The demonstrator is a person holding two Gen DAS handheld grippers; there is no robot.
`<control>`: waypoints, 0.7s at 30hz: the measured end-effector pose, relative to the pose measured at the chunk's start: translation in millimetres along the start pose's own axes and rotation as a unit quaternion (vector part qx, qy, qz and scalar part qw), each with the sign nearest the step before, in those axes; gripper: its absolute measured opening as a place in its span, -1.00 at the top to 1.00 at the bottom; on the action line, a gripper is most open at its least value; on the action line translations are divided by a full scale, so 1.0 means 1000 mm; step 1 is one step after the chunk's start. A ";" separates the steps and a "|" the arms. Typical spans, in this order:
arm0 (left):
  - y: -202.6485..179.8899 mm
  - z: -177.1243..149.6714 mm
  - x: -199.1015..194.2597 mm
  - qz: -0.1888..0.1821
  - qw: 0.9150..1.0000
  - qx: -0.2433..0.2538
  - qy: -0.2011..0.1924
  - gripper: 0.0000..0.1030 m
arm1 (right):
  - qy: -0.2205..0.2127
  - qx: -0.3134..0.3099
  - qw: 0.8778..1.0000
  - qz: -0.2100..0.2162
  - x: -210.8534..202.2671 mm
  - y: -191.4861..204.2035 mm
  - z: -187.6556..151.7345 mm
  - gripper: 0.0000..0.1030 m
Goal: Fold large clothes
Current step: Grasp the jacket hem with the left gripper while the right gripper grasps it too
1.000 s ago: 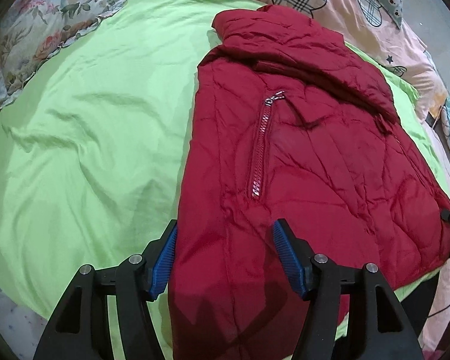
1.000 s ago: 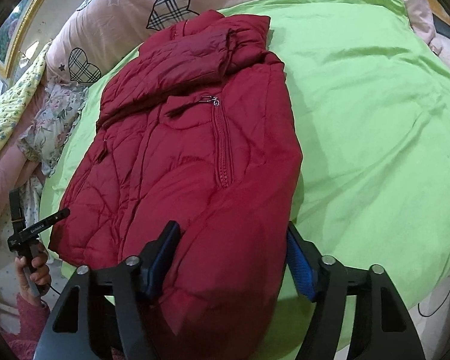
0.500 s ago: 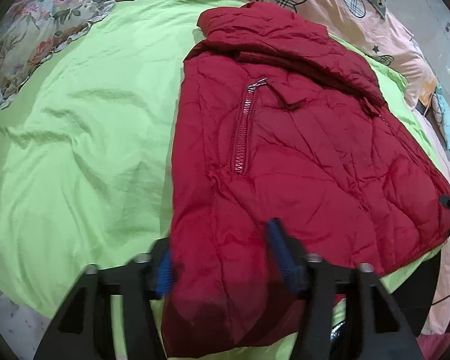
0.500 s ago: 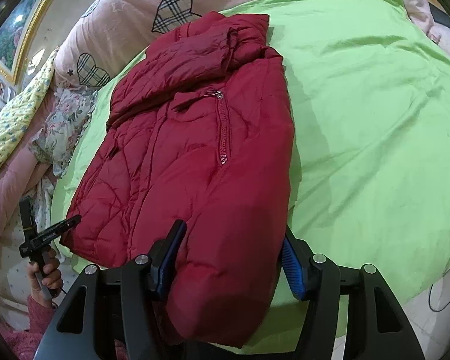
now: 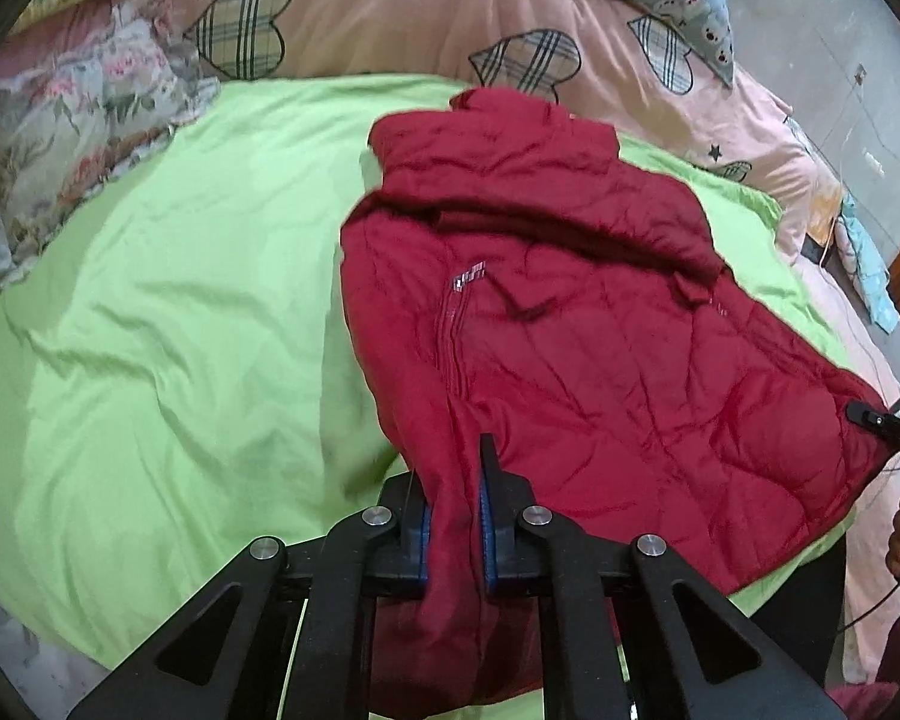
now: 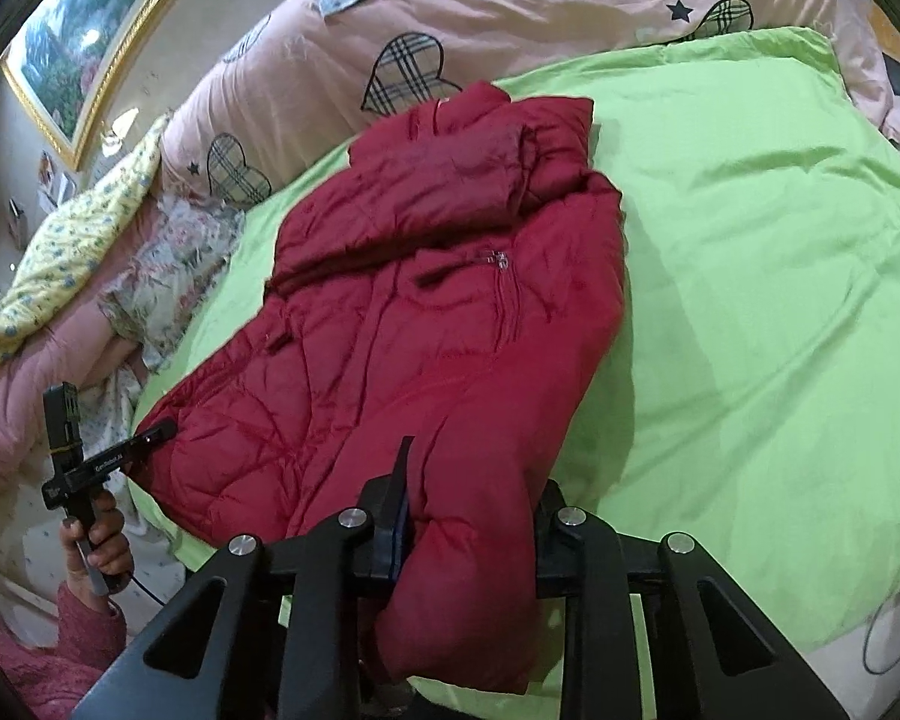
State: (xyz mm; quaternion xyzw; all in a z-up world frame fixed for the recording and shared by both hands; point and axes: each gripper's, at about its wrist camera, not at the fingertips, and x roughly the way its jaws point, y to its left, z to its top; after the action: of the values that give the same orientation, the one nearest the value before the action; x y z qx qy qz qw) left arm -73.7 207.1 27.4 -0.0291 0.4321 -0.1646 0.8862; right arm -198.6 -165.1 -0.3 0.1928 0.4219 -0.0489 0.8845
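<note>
Left wrist view, claw: the left claw (image 5: 455,516) is seen clamped on a bunched near edge of the red jacket (image 5: 570,348), the cloth pinched between the blue pads.
Left wrist view, jacket: it is spread on the green sheet (image 5: 168,324) of the bed, collar at the far end, with one sleeve laid across the chest and a pocket zipper (image 5: 453,324) facing up.
Left wrist view, surroundings: a pink quilt (image 5: 402,6) with plaid hearts and a floral pillow (image 5: 84,120) are found beyond the sheet; neither touches the jacket's near part.
Right wrist view, claw: the right claw (image 6: 468,516) is closed around a thick roll of the jacket (image 6: 426,324) at its near corner; only the left pad is visible, the other being hidden behind cloth.
Right wrist view, progress: the sleeve fold appears done; a bottom-to-collar fold is judged to be just beginning, and the final tidy shape is left.
Right wrist view, obstacles: the sheet on the right lies open; a framed picture (image 6: 90,42) is seen on the wall; nothing is seen blocking a fold toward the collar.
</note>
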 end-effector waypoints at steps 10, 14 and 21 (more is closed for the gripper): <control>-0.003 0.023 -0.019 -0.001 0.998 0.004 -0.056 0.83 | -0.052 0.000 0.999 0.015 -0.011 0.002 0.028 0.53; -0.004 0.038 -0.023 0.003 0.997 -0.001 -0.079 0.83 | -0.076 0.004 0.997 0.015 -0.013 0.001 0.048 0.53; -0.015 0.063 -0.013 0.019 0.995 0.003 -0.102 0.82 | -0.111 0.002 0.994 0.015 -0.009 0.004 0.080 0.54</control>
State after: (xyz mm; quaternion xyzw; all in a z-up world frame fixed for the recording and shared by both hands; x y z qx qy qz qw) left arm -36.6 191.2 79.5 -0.0344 0.3395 -0.1450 0.9287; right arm -145.1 -192.7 53.1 0.1940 0.3183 -0.0580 0.9261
